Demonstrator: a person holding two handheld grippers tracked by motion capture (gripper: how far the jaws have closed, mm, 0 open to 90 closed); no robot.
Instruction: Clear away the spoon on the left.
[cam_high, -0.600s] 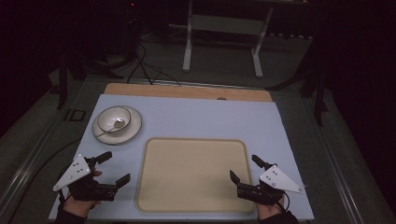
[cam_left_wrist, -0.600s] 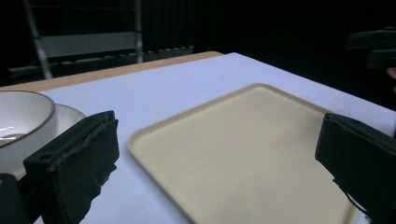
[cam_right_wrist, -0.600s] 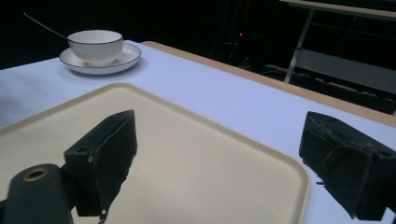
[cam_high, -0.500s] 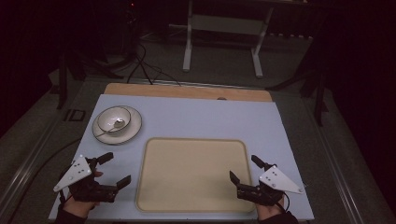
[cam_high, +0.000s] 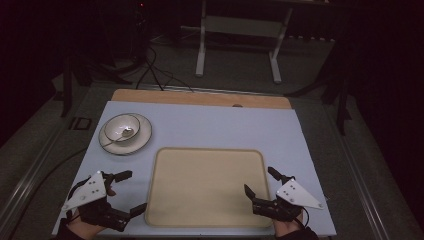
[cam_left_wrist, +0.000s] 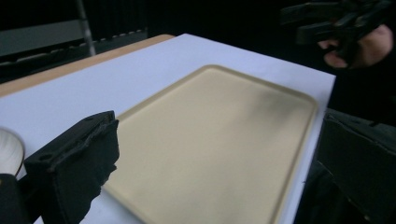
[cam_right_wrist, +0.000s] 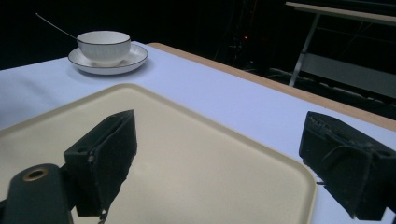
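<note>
Two grippers flanked the beige tray (cam_high: 205, 187), which lay flat on the worktop (cam_high: 210, 122), long axis running left to right. Left gripper (cam_high: 129, 192) and right gripper (cam_high: 259, 182) both gaped wide, holding nothing.

Flat beige rectangular plastic tray (cam_high: 205, 187): centre of counter (cam_high: 210, 122), near edge, low rim, bare surface. White china bowl with spoon on saucer (cam_high: 124, 132): far left corner, sole upright obstacle. Far right counter area unobstructed.

Wide-apart jaws hang over the beige tray (cam_right_wrist: 187, 154); beyond, a bowl (cam_right_wrist: 103, 44) on a saucer (cam_right_wrist: 135, 56), perhaps holding a spoon.
</note>
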